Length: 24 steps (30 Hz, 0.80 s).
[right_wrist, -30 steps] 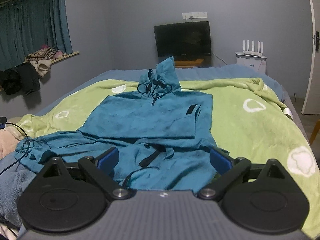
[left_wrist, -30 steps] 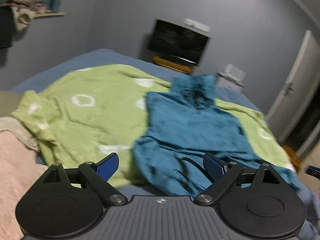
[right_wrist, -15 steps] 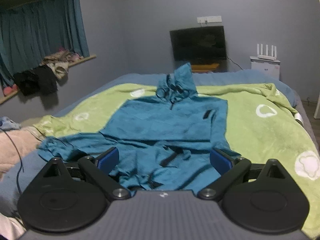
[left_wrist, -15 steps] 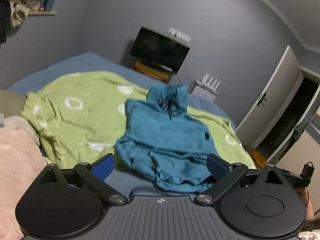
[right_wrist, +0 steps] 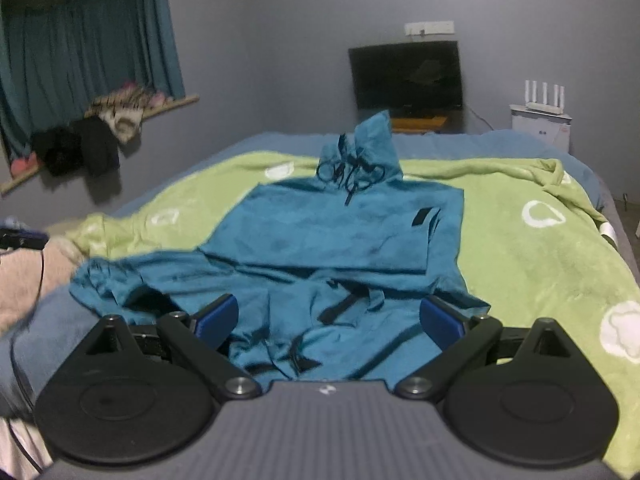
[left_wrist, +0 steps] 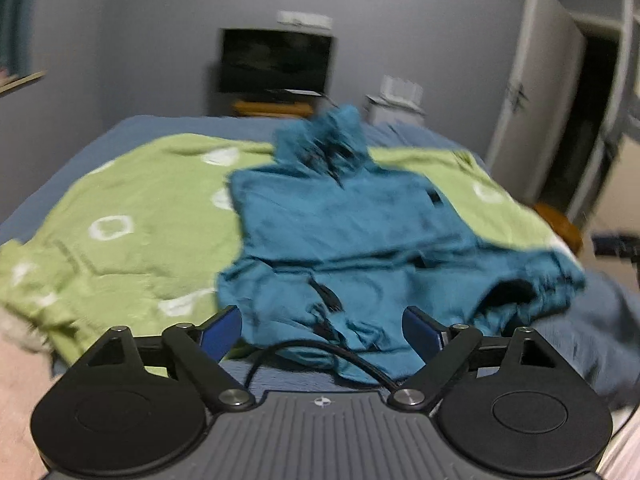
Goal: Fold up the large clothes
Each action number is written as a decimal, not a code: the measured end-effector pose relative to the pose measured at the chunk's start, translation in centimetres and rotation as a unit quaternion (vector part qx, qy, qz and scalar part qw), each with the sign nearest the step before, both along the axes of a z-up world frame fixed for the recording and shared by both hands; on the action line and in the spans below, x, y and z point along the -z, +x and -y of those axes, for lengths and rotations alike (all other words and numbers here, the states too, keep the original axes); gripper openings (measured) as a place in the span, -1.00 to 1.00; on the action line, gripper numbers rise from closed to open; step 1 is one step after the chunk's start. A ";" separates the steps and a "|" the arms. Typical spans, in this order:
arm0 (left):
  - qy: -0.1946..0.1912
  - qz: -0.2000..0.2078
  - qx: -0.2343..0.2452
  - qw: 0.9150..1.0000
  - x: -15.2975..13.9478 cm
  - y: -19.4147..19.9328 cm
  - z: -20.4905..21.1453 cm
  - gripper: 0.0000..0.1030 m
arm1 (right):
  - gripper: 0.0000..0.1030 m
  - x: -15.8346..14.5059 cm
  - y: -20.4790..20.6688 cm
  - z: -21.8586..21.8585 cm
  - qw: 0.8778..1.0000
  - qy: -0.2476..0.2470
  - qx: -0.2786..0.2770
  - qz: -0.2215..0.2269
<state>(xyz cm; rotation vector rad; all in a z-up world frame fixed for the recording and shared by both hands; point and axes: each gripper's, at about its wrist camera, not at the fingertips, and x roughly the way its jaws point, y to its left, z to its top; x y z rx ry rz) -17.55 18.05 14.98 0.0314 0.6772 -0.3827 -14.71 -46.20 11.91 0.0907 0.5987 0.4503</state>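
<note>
Left gripper [left_wrist: 322, 330]: the blue-padded jaws are seen spread wide, having just been closing a little; nothing is pinched, only air and the near hem of the garment lie between them.
Right gripper [right_wrist: 328, 318]: the jaws are held wide apart and nothing is clasped; rumpled cloth is seen beyond the gap.
Black cable [left_wrist: 320, 354]: an arc is seen just ahead of the left gripper's body, under its jaws.
Teal hooded sweatshirt of soft fabric [right_wrist: 340, 236]: it is spread directly ahead of both grippers, hood [right_wrist: 370, 138] at the far end, one sleeve folded across the chest, the lower part bunched nearest the jaws. A loose sleeve [right_wrist: 108, 284] is trailed out beyond the right gripper's left finger.
Lime-green fleece blanket with white ring marks [right_wrist: 532, 248]: it is laid under the sweatshirt, spreading out to both sides of the grippers.
Blue bed sheet [left_wrist: 600, 340]: it is exposed beyond the blanket edge, right of the left gripper.
Dark flat screen [right_wrist: 406, 76]: it is mounted on the grey wall far ahead, past the hood.
Teal curtain [right_wrist: 84, 56]: it is hung far to the left of the right gripper.
White door [left_wrist: 536, 92]: it is seen far right of the left gripper; that view is blurred.
</note>
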 end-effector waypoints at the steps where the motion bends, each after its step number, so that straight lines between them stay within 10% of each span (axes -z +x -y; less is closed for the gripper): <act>1: 0.010 -0.001 0.016 1.000 0.7 0.2 0.5 0.72 | 0.91 0.3 0.1 -0.2 1.000 -0.008 -0.007 -0.002; 11: 0.125 -0.021 0.114 0.985 5.6 1.8 4.0 0.77 | 0.91 2.8 -0.2 -3.8 0.980 -0.157 -0.119 -0.014; 24: 0.113 -0.013 0.137 0.984 7.4 4.5 4.3 0.82 | 0.90 6.0 3.0 -5.3 0.965 -0.221 -0.142 0.001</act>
